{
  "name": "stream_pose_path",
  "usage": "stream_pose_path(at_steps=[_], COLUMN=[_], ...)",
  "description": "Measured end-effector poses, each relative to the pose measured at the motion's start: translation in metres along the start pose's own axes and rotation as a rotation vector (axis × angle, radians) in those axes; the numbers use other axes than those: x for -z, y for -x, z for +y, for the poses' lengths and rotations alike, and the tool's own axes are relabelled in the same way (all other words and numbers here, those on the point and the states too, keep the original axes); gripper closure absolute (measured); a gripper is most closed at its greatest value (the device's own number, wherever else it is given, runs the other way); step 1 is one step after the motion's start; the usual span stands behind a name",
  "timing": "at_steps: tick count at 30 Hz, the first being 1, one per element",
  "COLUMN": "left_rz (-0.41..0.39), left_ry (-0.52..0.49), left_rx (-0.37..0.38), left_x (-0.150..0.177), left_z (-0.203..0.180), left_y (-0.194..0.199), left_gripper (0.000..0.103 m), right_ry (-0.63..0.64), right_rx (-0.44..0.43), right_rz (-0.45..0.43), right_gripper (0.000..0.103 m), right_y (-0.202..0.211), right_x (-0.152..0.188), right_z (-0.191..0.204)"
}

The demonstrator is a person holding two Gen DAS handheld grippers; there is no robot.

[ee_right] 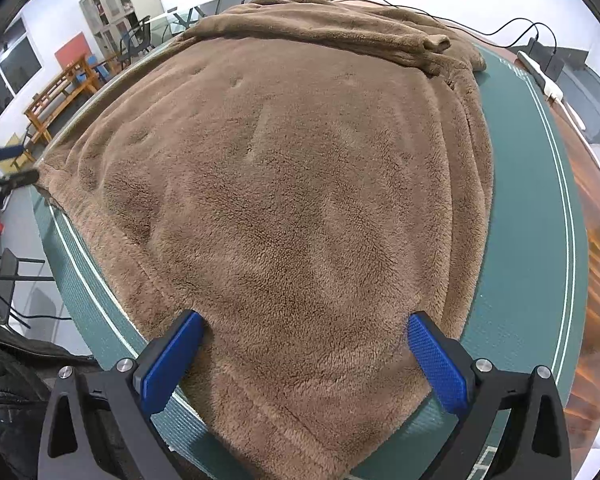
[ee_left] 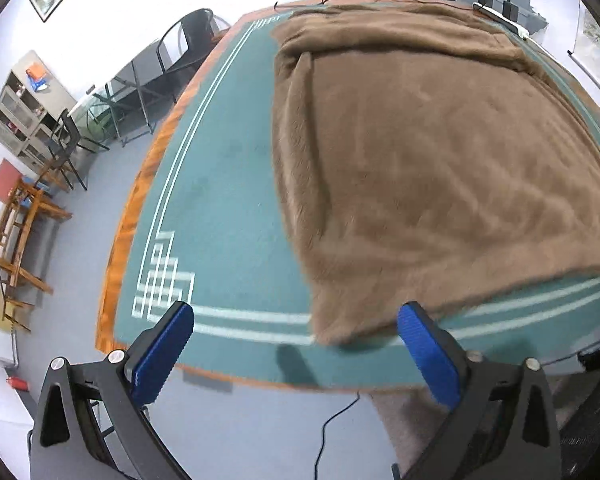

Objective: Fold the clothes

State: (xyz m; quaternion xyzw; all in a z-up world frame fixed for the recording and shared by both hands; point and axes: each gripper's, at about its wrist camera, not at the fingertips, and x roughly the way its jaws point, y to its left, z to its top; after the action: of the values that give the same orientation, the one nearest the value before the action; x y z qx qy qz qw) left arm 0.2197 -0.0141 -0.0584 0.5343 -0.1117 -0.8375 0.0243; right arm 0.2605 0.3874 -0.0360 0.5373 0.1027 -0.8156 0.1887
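Table (ee_left: 220,208) fills most of both views, its top covered by a green mat (ee_left: 236,184) with white border lines and a wooden rim (ee_left: 140,188) showing along the edge. Spread over the mat lies a brown fleece garment (ee_right: 300,184), lying mostly flat, with a bunched fold or sleeve (ee_right: 340,36) across its far end. In the left wrist view it covers the right part of the table and leaves a wide strip of green mat bare on the left; its near corner (ee_left: 348,320) reaches the white lines close to the table edge.

Left gripper (ee_left: 296,344) hangs above the near table edge with its blue fingers (ee_left: 164,352) spread wide and nothing between them; the garment's near corner lies between the two fingertips, but whether it touches them is unclear. Right gripper (ee_right: 306,348) is likewise spread wide over the garment's near part, its blue pads (ee_right: 436,360) just at the fleece surface, gripping nothing.

Black cables (ee_right: 400,4) trail past the far end of the table toward a white power strip (ee_right: 540,76). Off to the side stand a wooden bench (ee_right: 60,92), a grey cabinet (ee_left: 24,108) and black chairs (ee_left: 188,40).
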Motion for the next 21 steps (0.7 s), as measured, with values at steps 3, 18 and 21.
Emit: stream_pose_path(at_steps=[3,18,21], left_rz=[0.023,0.000,-0.030], left_ry=[-0.022,0.131,0.195], left_rx=[0.026,0.050,0.095], left_x=[0.011,0.015,0.008], left_z=[0.004,0.005,0.010], left_y=[-0.005,0.009,0.013], left_gripper=[0.018,0.020,0.020], right_ry=[0.000,-0.011,-0.014], right_rx=[0.001,0.011,0.013], right_rz=[0.002,-0.010,-0.026], right_gripper=[0.000,0.000,0.000], right_y=[-0.001,-0.004,-0.005], right_x=[-0.002,-0.013,-0.014], right_z=[-0.002,-0.017,-0.021])
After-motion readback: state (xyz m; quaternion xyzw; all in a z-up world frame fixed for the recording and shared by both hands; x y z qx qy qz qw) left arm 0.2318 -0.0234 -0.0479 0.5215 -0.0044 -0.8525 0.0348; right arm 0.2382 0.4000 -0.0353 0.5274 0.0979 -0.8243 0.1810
